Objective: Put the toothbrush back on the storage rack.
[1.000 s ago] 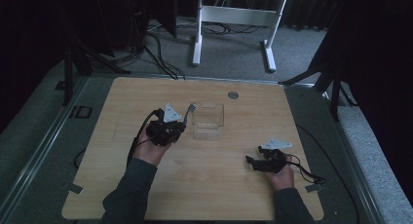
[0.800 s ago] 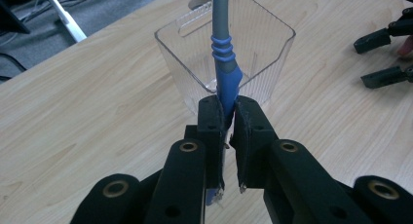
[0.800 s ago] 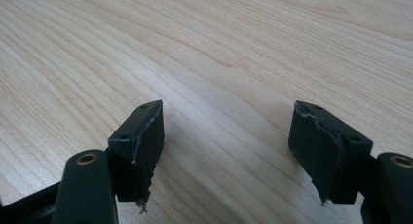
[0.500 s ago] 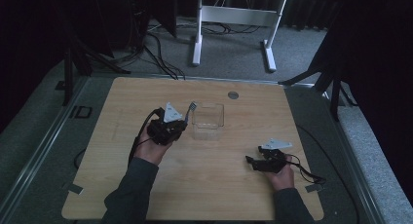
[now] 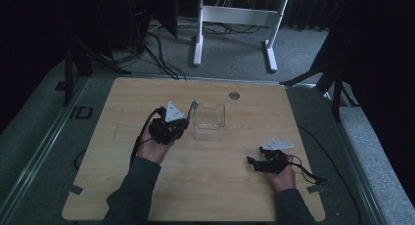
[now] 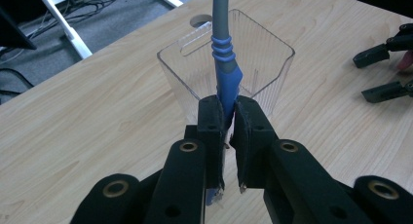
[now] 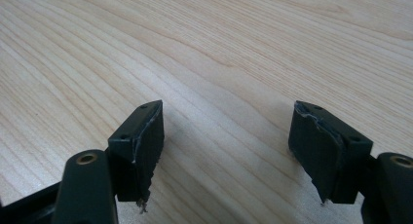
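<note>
Here, I see the tabletop (image 5: pixel 205 195), and near its middle, toward the far edge, the clear bin (image 5: pixel 209 121). My left gripper (image 6: pixel 227 109) sits just beside the bin's left wall, its 2 jaws pinching a blue-grey toothbrush (image 6: pixel 225 73) that rises in front of the bin. My right gripper (image 7: pixel 226 136) rests near the right near corner, jaws spread, nothing between them.

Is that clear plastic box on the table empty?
Empty, it seems: the clear box shows only bare walls, and the toothbrush is clamped outside it.
</note>
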A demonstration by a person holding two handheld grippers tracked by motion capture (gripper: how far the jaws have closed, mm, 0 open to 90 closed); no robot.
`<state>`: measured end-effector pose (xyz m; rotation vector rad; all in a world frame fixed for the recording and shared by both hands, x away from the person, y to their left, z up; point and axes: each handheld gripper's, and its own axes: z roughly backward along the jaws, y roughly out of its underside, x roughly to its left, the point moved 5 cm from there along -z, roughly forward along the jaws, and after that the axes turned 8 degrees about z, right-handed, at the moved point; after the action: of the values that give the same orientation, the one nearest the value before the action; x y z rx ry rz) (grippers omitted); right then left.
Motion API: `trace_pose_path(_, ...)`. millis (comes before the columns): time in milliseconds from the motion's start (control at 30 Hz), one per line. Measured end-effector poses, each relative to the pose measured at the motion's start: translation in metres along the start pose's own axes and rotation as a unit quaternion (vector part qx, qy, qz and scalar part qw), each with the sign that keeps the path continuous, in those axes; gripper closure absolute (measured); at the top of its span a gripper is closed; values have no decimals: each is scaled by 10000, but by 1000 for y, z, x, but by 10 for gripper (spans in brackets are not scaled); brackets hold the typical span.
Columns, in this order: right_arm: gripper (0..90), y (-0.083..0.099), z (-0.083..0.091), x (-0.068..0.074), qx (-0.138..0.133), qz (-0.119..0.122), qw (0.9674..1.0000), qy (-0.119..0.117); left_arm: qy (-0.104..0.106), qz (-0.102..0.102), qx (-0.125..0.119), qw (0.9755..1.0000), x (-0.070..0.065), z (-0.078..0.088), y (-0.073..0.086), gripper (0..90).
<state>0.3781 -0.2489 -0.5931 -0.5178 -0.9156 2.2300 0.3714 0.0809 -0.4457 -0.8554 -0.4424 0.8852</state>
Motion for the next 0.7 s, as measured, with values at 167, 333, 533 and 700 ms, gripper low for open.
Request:
trace_pose_path(167, 285, 0, 0, 0, 1, 1, 10000, 0, -27, -7, -65, 10000, -1, 0, -3, 822)
trace_pose_path(333, 285, 0, 0, 0, 2, 1, 10000, 0, -34, -7, -129, 9999, -1, 0, -4, 822)
trace_pose_path(533, 285, 0, 0, 0, 3, 2, 10000, 2, -43, -30, -183, 9998, -1, 0, -6, 822)
trace_pose_path(700, 285, 0, 0, 0, 3, 4, 10000, 2, -49, -56, -240, 9997, -1, 0, -9, 822)
